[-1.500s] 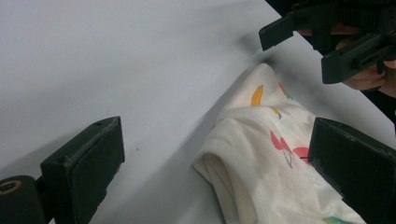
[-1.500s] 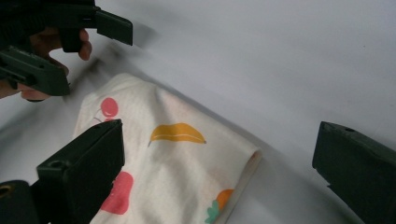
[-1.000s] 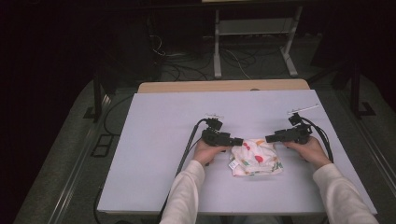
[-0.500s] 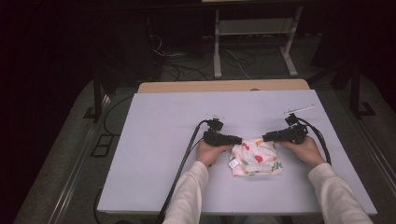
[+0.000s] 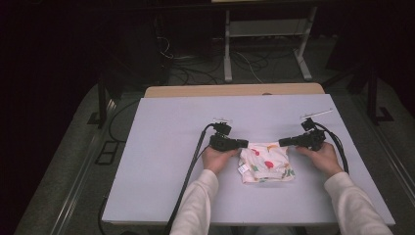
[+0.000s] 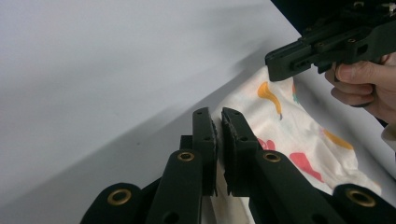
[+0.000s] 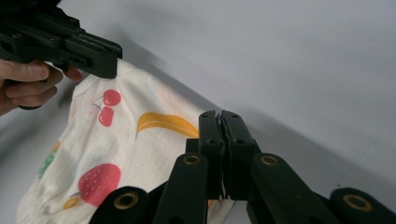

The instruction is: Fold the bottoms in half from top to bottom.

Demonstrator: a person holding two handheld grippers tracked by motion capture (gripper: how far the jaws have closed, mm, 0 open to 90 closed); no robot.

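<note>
I have both forearms reaching in from my side, sleeves white, each hand wrapped around its tool. My left gripper (image 5: 241, 143) points toward the right one, jaws pressed together on cloth (image 5: 266, 164). My right gripper (image 5: 286, 142) points back at it, jaws likewise pinched on the cloth's other corner.

A: Room's dark, light falls mainly on the pale grey table (image 5: 161, 147), w/ a wooden board (image 5: 235, 90) along its far edge.

B: Behind it, a white metal stand (image 5: 266, 36), cables on the floor (image 5: 195, 68) (grey floor, dim).
</note>
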